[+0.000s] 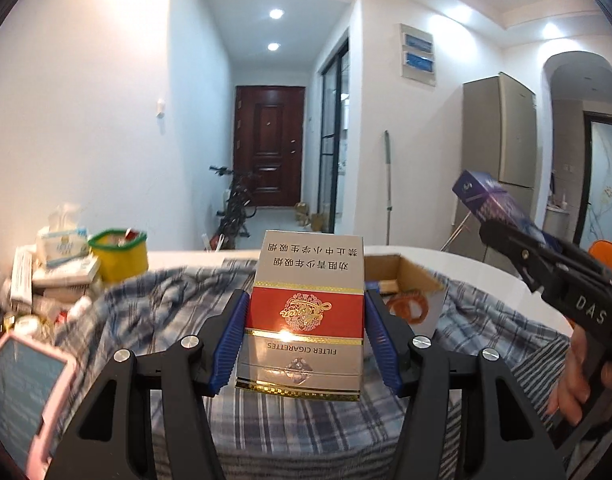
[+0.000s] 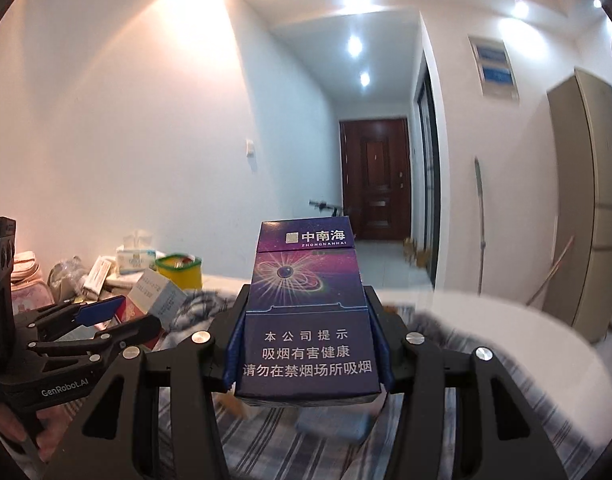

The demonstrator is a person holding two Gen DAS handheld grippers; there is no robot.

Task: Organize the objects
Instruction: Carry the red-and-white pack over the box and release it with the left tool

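My left gripper point(image 1: 303, 320) is shut on a red, silver and gold cigarette pack point(image 1: 306, 312), held upside down above the blue plaid cloth point(image 1: 289, 416). My right gripper point(image 2: 308, 344) is shut on a blue and purple cigarette pack point(image 2: 308, 316), held upright above the same cloth point(image 2: 330, 444). In the left wrist view the right gripper point(image 1: 506, 240) shows at the right with the blue pack point(image 1: 494, 204) in it. In the right wrist view the left gripper point(image 2: 105, 312) shows at the left. An open cardboard box point(image 1: 406, 276) sits behind the red pack.
A white table point(image 1: 486, 280) lies under the cloth. At its left stand a yellow-green container point(image 1: 119, 254), a tissue pack point(image 1: 61, 244), stacked boxes point(image 1: 65, 276) and a pink-framed device point(image 1: 25, 384). A fridge point(image 1: 502, 128), a mop point(image 1: 388, 184) and a hallway door point(image 1: 267, 144) lie beyond.
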